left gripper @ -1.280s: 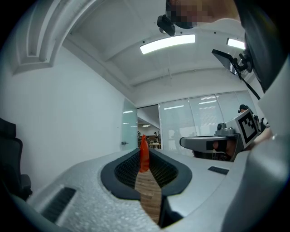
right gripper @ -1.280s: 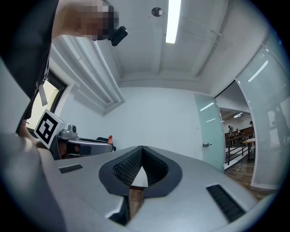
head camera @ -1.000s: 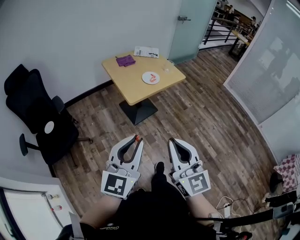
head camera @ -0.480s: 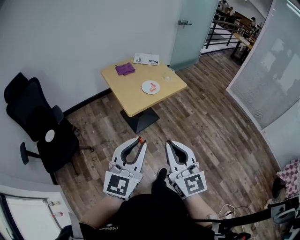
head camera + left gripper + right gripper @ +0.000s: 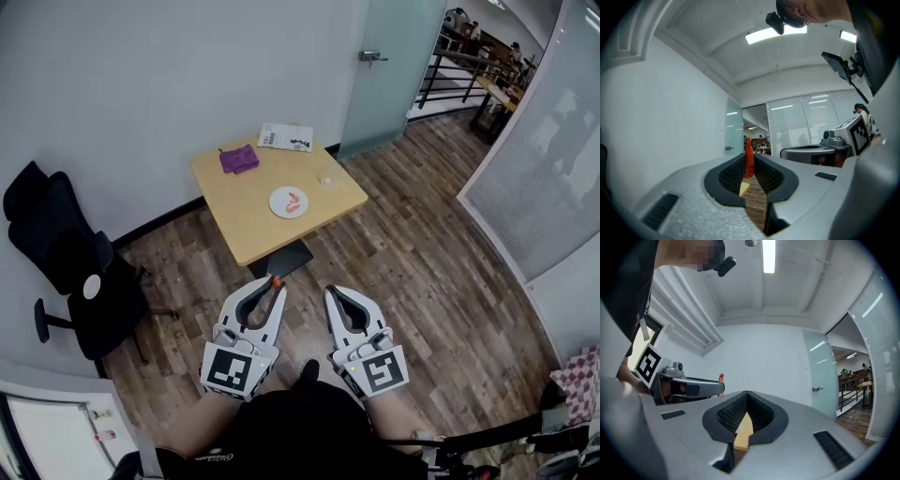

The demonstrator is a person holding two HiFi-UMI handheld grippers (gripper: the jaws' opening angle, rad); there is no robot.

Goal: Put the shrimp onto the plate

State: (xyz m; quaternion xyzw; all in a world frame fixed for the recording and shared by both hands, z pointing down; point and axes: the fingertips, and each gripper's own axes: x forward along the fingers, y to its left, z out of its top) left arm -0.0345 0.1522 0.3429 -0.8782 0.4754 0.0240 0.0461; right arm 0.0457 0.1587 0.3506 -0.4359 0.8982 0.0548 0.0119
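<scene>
Approaching a small table, one shrimp pinched in the left gripper.

Far left, against the wall, a black office chair (image 5: 66,253). Ahead, on the wood floor (image 5: 422,244), a square yellow table (image 5: 246,225) carrying a purple cloth (image 5: 238,158), a printed sheet (image 5: 285,138) at the far edge, a white plate (image 5: 277,202) with a second shrimp (image 5: 293,201) already lying on it, and, right of the plate, a small clear item (image 5: 326,180) too small to identify. Low in the head view, side by side and pointing toward the table: left gripper (image 5: 274,284) clamped at its tips on a red shrimp (image 5: 749,159), standing upright between the pads and well apart from the plate. Just beside it, right gripper (image 5: 330,292), jaws pressed together with nothing between them. Further right, a frosted glass door (image 5: 398,66).
</scene>
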